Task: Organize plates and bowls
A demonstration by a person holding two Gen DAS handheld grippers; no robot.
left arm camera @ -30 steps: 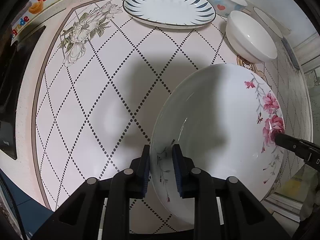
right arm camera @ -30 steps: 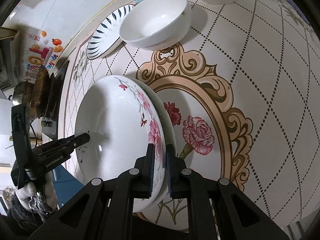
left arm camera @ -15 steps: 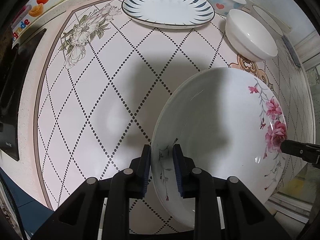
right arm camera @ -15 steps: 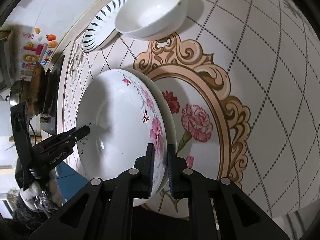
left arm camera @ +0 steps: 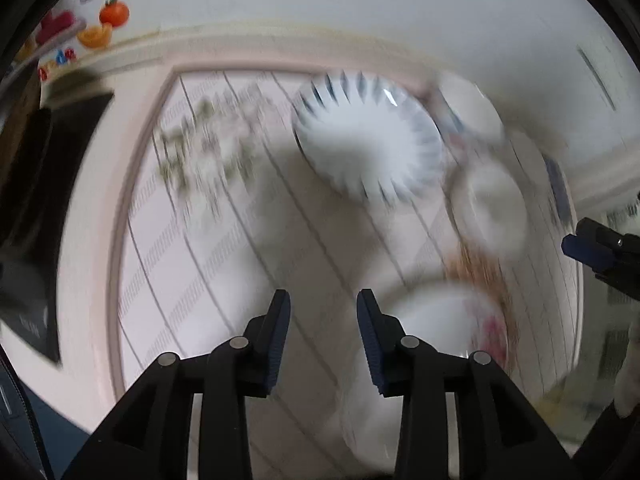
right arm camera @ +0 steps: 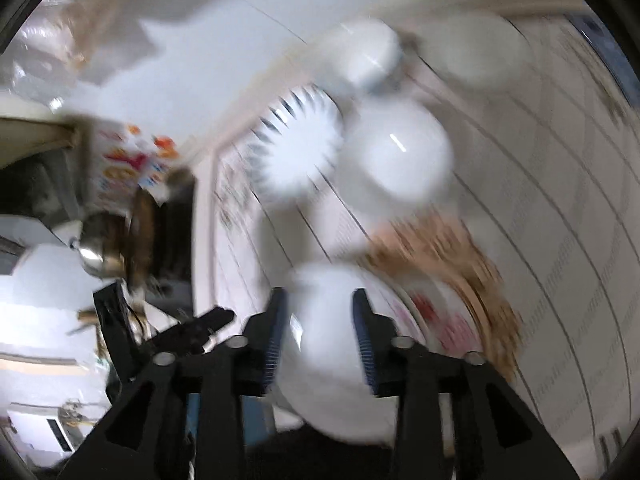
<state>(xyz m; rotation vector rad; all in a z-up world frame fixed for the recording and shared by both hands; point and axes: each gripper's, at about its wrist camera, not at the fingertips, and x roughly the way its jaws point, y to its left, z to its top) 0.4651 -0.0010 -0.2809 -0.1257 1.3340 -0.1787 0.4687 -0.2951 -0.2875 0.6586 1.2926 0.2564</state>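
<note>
Both views are motion-blurred. The white plate with pink flowers (left arm camera: 444, 320) lies on the table below and right of my open left gripper (left arm camera: 323, 300). In the right wrist view the same plate (right arm camera: 340, 320) sits under my open right gripper (right arm camera: 318, 300), its jaws apart above it, not touching. The blue-striped plate (left arm camera: 368, 136) lies at the back, also seen in the right wrist view (right arm camera: 298, 140). A white bowl (left arm camera: 488, 204) (right arm camera: 396, 156) stands beside it. My right gripper (left arm camera: 592, 248) shows at the left view's right edge.
Two more bowls (right arm camera: 360, 52) (right arm camera: 480, 48) stand by the back wall. A dark stove (left arm camera: 36, 208) borders the table's left side, with a pot (right arm camera: 96, 248) on it. The tablecloth (left arm camera: 208, 260) has a diamond pattern and a gold ornament (right arm camera: 452, 252).
Both grippers have let go of the flowered plate and opened. Both have pulled up and back quickly, so the plate now lies on the table below them.
</note>
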